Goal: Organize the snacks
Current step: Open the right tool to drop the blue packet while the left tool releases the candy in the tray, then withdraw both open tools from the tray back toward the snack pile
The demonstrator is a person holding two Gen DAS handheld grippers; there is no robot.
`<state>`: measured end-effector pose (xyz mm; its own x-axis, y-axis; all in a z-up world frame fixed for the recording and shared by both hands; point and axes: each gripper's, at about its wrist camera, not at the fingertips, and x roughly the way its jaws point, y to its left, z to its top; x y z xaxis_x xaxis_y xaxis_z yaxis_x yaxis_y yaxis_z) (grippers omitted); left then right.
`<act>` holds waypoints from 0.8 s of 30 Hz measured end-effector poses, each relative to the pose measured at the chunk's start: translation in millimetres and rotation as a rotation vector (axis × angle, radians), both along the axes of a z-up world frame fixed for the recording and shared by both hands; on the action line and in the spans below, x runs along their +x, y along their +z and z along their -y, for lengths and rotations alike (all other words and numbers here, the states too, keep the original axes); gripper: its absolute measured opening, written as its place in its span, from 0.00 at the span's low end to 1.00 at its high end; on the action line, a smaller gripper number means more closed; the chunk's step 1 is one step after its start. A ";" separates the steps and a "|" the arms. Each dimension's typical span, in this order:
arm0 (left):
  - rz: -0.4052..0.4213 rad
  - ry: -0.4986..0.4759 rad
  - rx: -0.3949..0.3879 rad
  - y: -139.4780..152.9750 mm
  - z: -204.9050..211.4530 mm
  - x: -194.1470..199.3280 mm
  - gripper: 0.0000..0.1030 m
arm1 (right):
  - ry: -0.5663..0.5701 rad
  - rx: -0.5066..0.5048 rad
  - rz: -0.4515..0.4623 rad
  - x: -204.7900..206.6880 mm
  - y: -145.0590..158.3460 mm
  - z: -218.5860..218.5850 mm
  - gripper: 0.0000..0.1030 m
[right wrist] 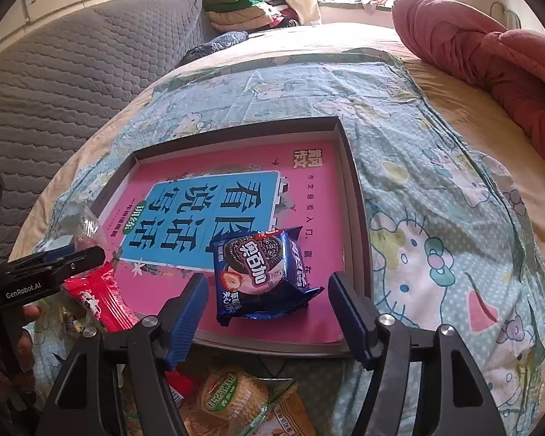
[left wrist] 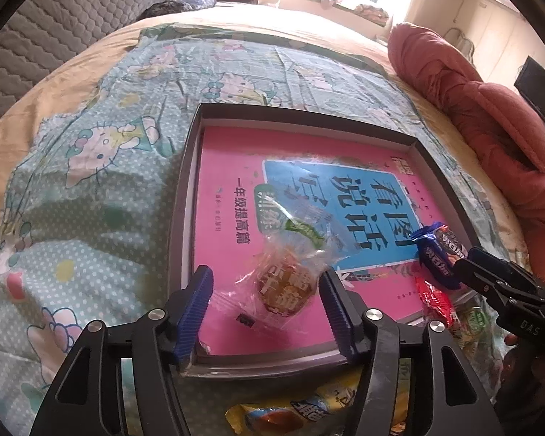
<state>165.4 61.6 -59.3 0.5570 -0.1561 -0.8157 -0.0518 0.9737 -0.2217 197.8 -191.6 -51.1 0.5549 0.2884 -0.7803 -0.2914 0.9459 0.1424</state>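
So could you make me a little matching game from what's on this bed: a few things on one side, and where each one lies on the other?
Things:
1. blue cookie packet
2. clear-wrapped pastry
3. red snack packet
4. yellow snack packet

Places:
A. over the tray's near rim
B. between the open left gripper's fingers
C. on the bedcover, outside the tray
D. between the open right gripper's fingers

Pairs: 1-D, 2-B, 3-A, 4-C

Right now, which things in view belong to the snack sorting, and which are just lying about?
Job: shallow grey cardboard box; blue Oreo cookie packet; clear-wrapped round brown pastry; red candy wrapper; green-labelled biscuit pack; yellow snack bag; open left gripper; open right gripper.

Lying about: pink workbook; red quilt; folded clothes.
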 end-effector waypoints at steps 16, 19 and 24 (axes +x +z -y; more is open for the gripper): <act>0.052 0.037 0.003 23.7 -10.3 -5.1 0.69 | 0.004 0.040 0.037 -4.0 12.5 3.0 0.69; 0.070 0.044 -0.003 32.8 -13.7 -9.2 0.69 | 0.008 0.049 0.046 -4.6 15.5 3.3 0.69; 0.095 0.045 -0.006 45.4 -15.1 -19.0 0.69 | 0.010 0.057 0.054 -7.0 19.7 3.9 0.69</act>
